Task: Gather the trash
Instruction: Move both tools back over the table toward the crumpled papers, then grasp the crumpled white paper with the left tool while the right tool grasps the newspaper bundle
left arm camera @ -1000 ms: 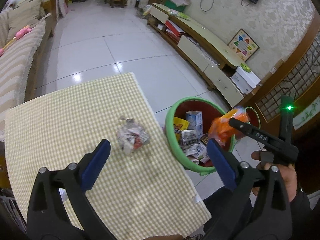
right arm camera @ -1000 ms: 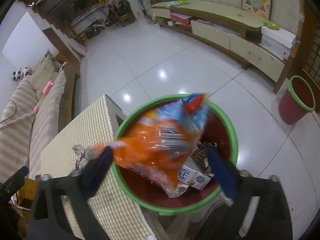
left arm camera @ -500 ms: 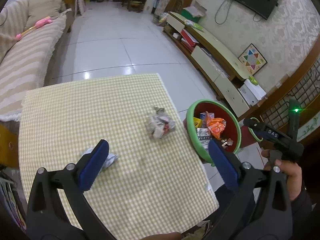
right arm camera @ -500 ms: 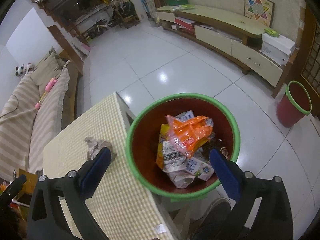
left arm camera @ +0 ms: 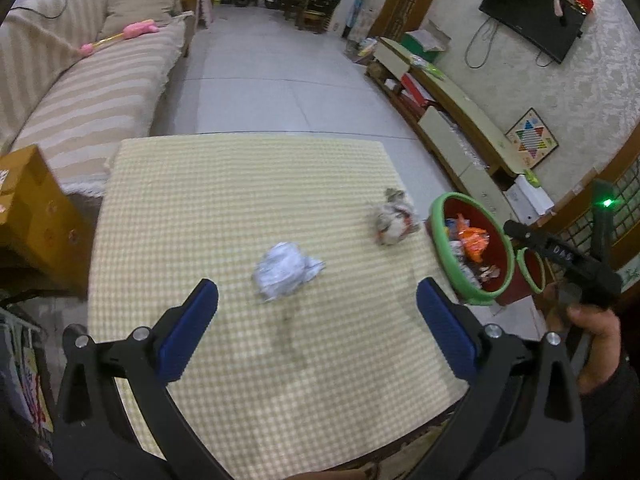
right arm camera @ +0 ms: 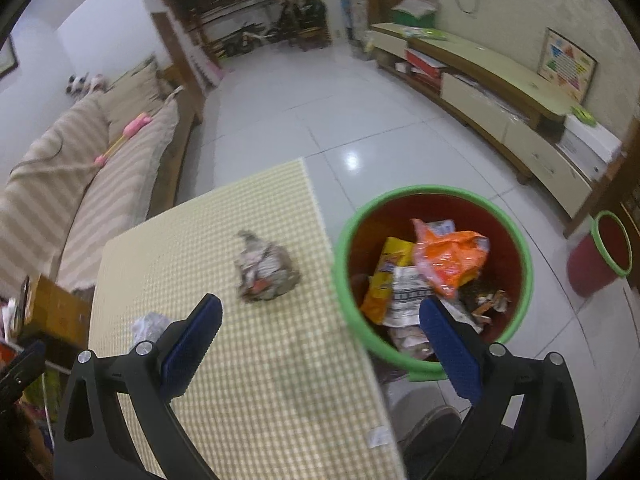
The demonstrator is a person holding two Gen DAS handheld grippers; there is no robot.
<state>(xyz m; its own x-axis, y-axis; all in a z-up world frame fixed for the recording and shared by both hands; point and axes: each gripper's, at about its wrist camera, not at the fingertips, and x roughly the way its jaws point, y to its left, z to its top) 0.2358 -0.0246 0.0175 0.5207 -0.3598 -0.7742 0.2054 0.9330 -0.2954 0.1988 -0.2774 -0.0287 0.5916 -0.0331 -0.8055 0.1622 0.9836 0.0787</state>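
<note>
A crumpled white paper ball (left arm camera: 285,270) lies on the yellow checked table (left arm camera: 240,184), just ahead of my open, empty left gripper (left arm camera: 316,320). A crumpled printed wrapper ball (left arm camera: 394,218) lies near the table's right edge; it also shows in the right wrist view (right arm camera: 266,274). A red bin with a green rim (right arm camera: 434,276) stands on the floor beside the table and holds several pieces of trash, an orange bag (right arm camera: 452,260) on top. My right gripper (right arm camera: 320,344) is open and empty above the table's edge and the bin.
A striped sofa (left arm camera: 80,92) stands left of the table, a wooden cabinet (left arm camera: 32,216) at its near left corner. A smaller red bin (right arm camera: 600,256) stands on the tiled floor at the right. A long low TV cabinet (right arm camera: 500,100) runs along the right wall.
The orange bag has left my right gripper and now lies in the bin. The left gripper has drawn back and swung left, bringing the white paper ball into view ahead of it.
</note>
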